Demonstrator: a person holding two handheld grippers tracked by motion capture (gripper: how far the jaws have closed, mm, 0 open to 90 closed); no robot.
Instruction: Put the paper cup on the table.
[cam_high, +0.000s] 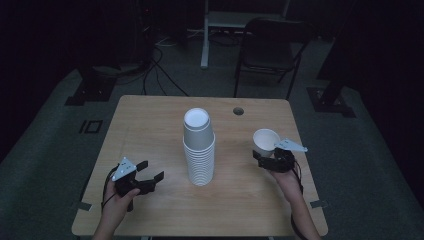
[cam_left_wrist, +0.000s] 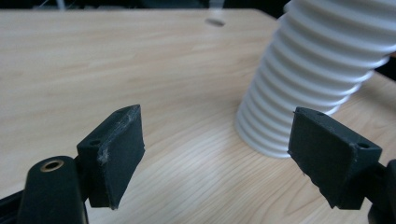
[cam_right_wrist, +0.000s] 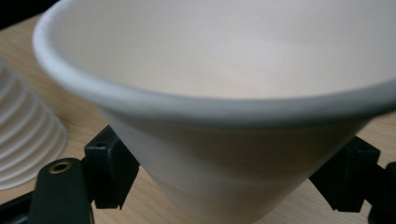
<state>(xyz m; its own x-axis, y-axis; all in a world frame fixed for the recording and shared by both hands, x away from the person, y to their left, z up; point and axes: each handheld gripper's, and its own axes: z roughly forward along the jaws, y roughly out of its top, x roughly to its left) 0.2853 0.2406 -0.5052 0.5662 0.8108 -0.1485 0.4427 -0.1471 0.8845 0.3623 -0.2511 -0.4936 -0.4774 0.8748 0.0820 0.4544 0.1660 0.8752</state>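
A tall stack of white paper cups (cam_high: 199, 147) stands in the middle of the wooden table (cam_high: 150, 120). My left gripper (cam_high: 149, 175) hovers open to the left of the stack, nothing between its jaws; in the left gripper view (cam_left_wrist: 217, 156) the stack's ribbed base (cam_left_wrist: 308, 79) rises beyond the right jaw. To the right of the stack my right gripper (cam_high: 264, 159) is shut on a single white cup (cam_high: 265, 141), held mouth up and tilted. That cup (cam_right_wrist: 224, 102) looms between the jaws in the right gripper view, with the stack (cam_right_wrist: 23, 140) at the left edge.
A round cable hole (cam_high: 238, 111) sits near the table's far edge. Beyond the table stand a dark folding chair (cam_high: 272, 50) and a white desk leg (cam_high: 204, 35), with cables on the grey floor. Bare tabletop lies on both sides of the stack.
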